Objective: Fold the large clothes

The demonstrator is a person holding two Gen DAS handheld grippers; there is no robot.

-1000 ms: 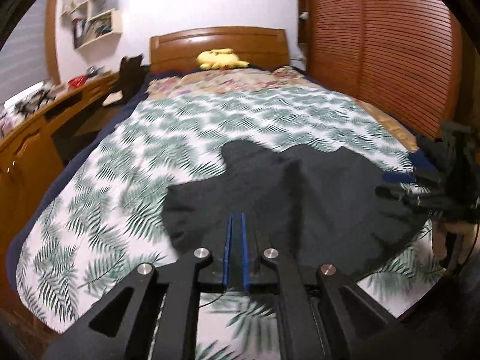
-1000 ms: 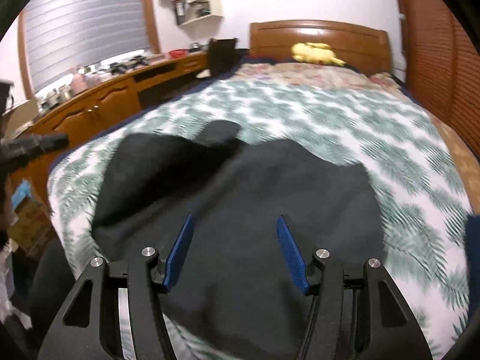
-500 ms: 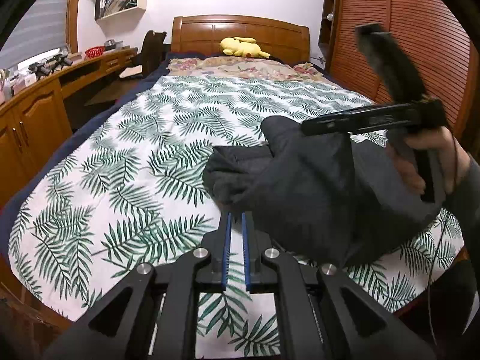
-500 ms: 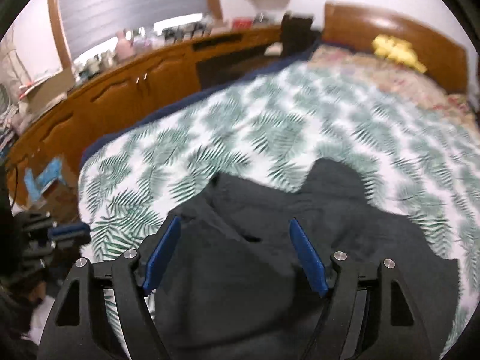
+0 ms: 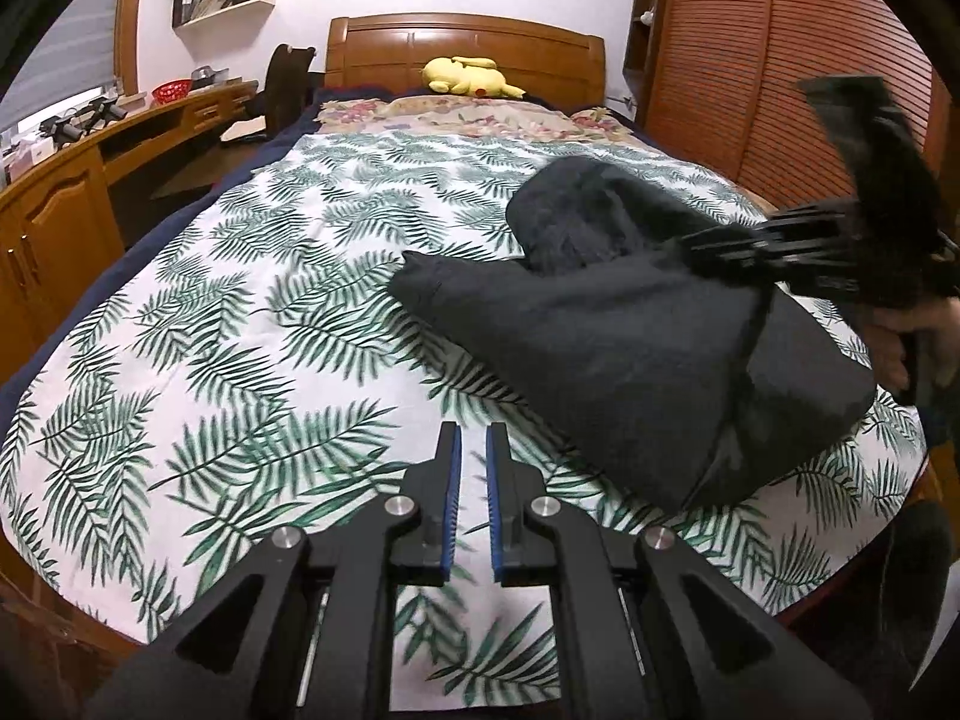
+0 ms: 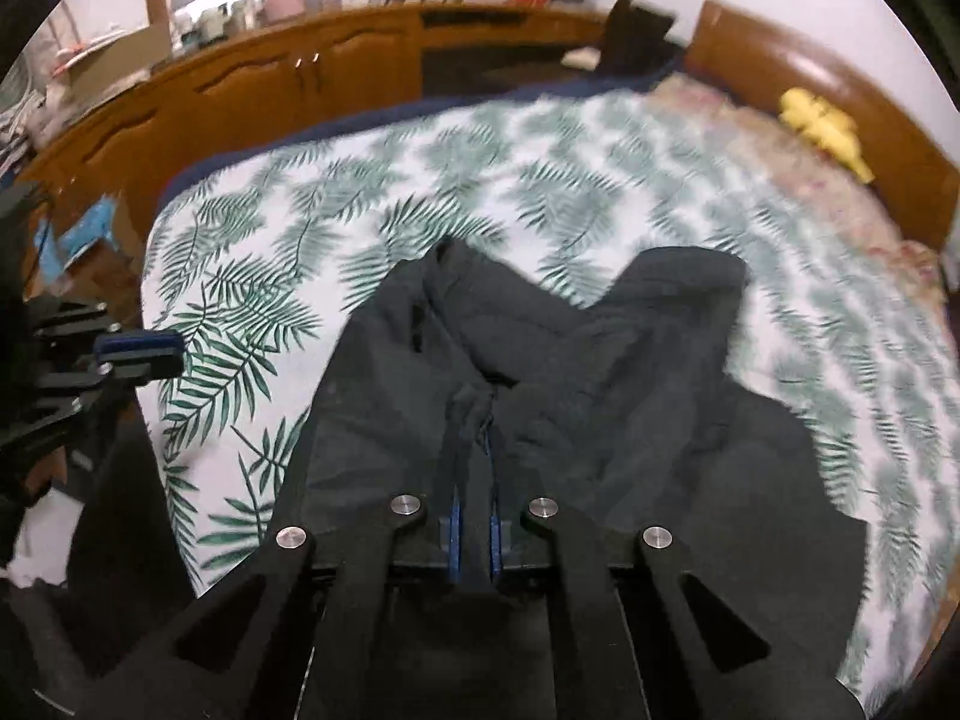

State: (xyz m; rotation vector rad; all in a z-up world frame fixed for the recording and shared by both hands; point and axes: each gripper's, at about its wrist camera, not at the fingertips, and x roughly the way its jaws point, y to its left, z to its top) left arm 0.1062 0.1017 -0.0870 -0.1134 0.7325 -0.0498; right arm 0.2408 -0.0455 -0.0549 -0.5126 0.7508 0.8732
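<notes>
The right gripper (image 6: 474, 468) has its jaws squeezed on a bunch of the black garment (image 5: 630, 324) and holds it up. The left gripper (image 5: 473, 462) is nearly closed, with just a thin gap, and holds nothing. The garment lies in a loose heap on the leafy bed cover (image 5: 240, 324), near the bed's foot. I think a fold is underway. Next, lay the cloth flat and smooth.

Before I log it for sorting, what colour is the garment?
Black, clearest in the left wrist view.
</notes>
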